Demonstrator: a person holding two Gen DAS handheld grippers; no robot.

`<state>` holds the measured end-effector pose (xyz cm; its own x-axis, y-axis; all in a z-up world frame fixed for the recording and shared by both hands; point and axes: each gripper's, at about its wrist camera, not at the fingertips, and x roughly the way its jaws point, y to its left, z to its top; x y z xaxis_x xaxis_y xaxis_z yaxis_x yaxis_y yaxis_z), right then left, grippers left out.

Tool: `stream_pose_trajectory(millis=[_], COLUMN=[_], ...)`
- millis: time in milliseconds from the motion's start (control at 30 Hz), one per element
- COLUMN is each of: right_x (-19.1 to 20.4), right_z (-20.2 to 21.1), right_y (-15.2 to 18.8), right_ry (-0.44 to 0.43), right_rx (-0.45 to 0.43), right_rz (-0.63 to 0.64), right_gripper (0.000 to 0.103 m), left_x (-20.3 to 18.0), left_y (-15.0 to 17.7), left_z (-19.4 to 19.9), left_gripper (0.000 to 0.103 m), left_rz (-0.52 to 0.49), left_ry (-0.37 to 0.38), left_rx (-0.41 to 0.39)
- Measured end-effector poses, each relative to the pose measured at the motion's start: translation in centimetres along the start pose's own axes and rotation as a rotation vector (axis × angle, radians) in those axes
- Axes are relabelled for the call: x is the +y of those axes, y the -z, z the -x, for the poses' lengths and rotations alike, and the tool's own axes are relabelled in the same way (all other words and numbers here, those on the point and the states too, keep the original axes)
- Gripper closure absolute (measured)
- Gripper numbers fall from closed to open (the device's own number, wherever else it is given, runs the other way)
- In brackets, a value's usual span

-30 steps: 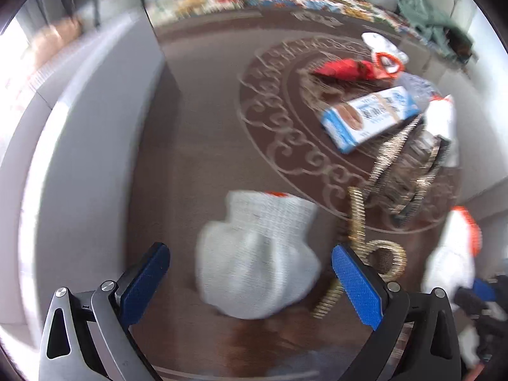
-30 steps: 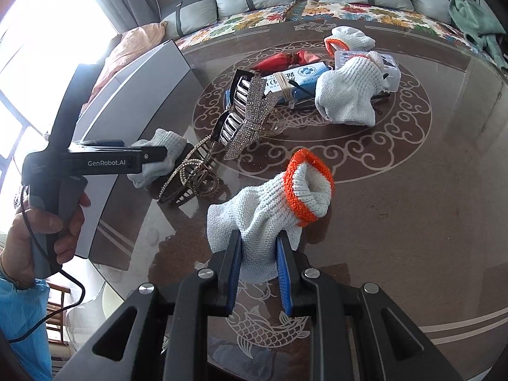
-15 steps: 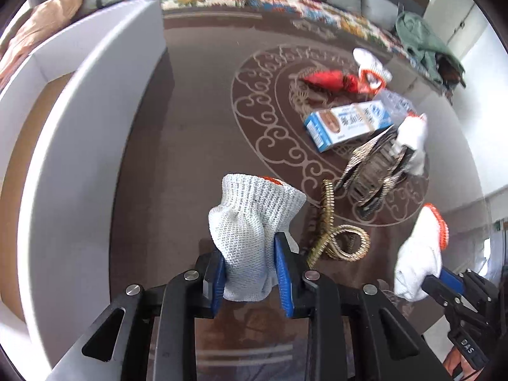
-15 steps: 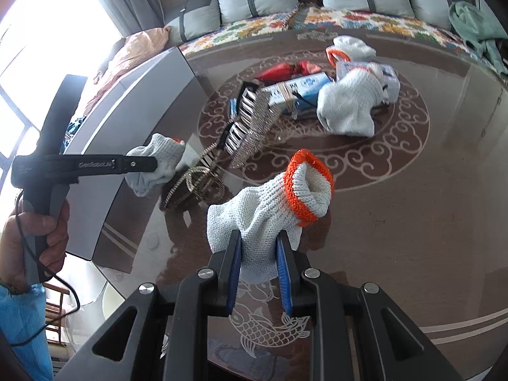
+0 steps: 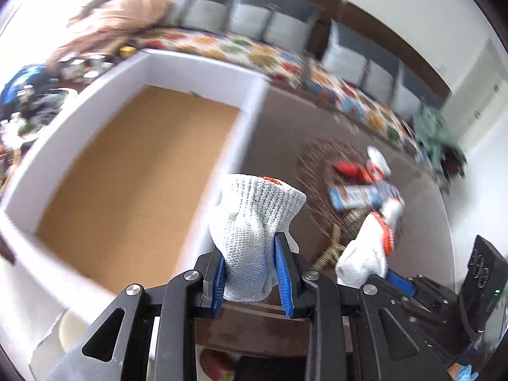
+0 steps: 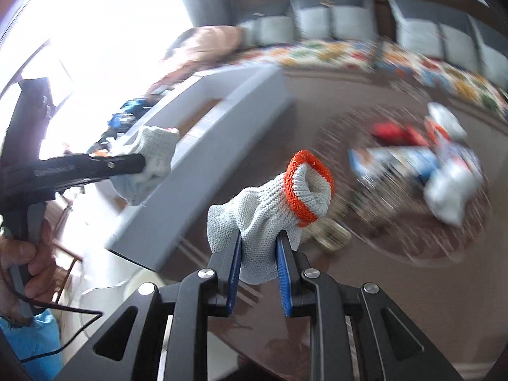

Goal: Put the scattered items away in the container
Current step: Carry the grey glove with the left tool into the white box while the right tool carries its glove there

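Each gripper, left (image 5: 250, 273) and right (image 6: 257, 273), clamps a white knitted orange-cuffed glove (image 5: 254, 222) (image 6: 270, 212) near the bare-floored white box (image 5: 197, 73); other clutter (image 5: 358, 197) remains on the table.

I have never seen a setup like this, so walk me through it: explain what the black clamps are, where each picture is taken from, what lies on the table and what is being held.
There is no robot here. A person carries two hand-held clamps, each with a fisheye camera looking along its fingers. The left gripper is shut on a white knit glove, beside an open white box with a brown floor. The right gripper is shut on an orange-cuffed glove; its view also shows the person's hand holding the other clamp. On the brown table lie blurred leftovers: a blue carton, something red, another glove.
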<state>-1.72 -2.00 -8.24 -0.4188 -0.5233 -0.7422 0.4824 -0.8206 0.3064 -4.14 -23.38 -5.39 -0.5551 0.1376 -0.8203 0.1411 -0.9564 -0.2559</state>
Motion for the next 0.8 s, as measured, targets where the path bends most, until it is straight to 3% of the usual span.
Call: stream_pose_trajectory(millis=[100, 367, 500, 633, 733, 800], right_x=[4.8, 16.7, 19.8, 21.1, 21.0, 20.6], right_z=[-0.7, -6.9, -12.3, -16.9, -20.6, -21.9], right_y=[-2.9, -8.2, -8.8, -8.9, -8.4, -7.8], right_ry=[-0.082, -0.239, -0.260, -0.251, -0.253, -0.223], right_rx=[-0.025, 0.014, 0.092, 0.158, 0.258, 0.290], right_rz=[0.083, 0.258, 0.277, 0.278, 0.248, 0.225], right_gripper=[0.082, 0.082, 0.082, 0.081, 0.073, 0.057], left_x=[4.0, 12.8, 16.6, 18.1, 18.5, 19.0], left_y=[-1.5, -3.7, -4.4, -3.7, -3.5, -3.5], left_z=[2.0, 0.1, -1.5, -3.5, -4.3, -4.7], left_gripper=[0.075, 0.076, 0.076, 0.075, 0.067, 0.066], left_rz=[0.034, 0.066, 0.081, 0.080, 0.075, 0.082], left_ry=[-0.072, -0.192, -0.238, -0.215, -0.239, -0.265], left_rx=[-0.043, 0.000, 0.033, 0.070, 0.081, 0.090])
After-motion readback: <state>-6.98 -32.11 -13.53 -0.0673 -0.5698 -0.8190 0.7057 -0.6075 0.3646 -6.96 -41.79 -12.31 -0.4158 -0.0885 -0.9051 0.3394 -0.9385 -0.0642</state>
